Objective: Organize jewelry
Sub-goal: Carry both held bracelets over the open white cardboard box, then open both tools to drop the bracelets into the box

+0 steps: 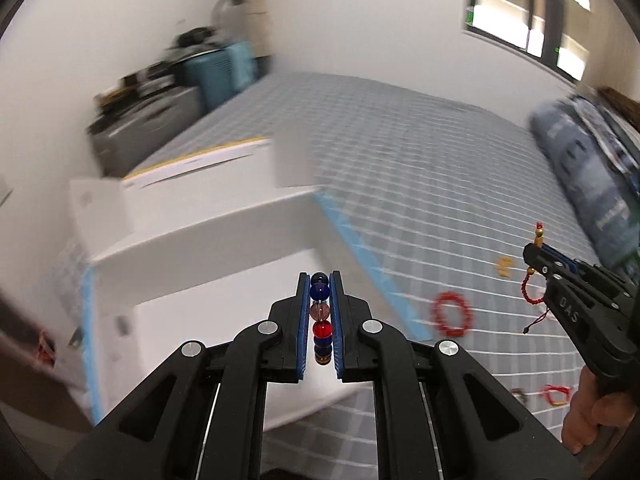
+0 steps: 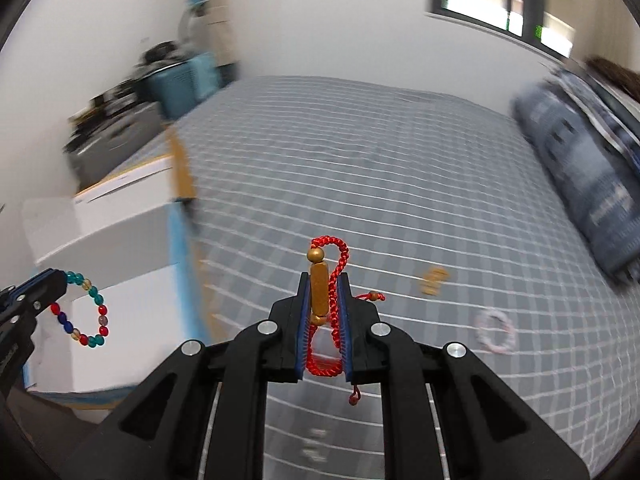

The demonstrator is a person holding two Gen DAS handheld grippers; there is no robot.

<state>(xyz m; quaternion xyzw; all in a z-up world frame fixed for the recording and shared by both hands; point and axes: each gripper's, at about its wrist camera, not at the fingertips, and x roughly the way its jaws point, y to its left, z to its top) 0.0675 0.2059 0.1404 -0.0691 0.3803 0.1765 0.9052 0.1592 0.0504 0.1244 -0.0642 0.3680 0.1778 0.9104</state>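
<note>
My left gripper is shut on a multicolour bead bracelet, held above an open white box on the bed. In the right wrist view that bracelet hangs as a ring from the left gripper at the far left. My right gripper is shut on a red braided cord bracelet with gold beads, held above the bed. In the left wrist view the right gripper is at the right with the red cord dangling.
A grey checked bedsheet covers the bed. On it lie a red bead bracelet, a small gold piece, a pink-white bracelet and a red cord loop. A blue patterned pillow lies right. Cluttered furniture stands far left.
</note>
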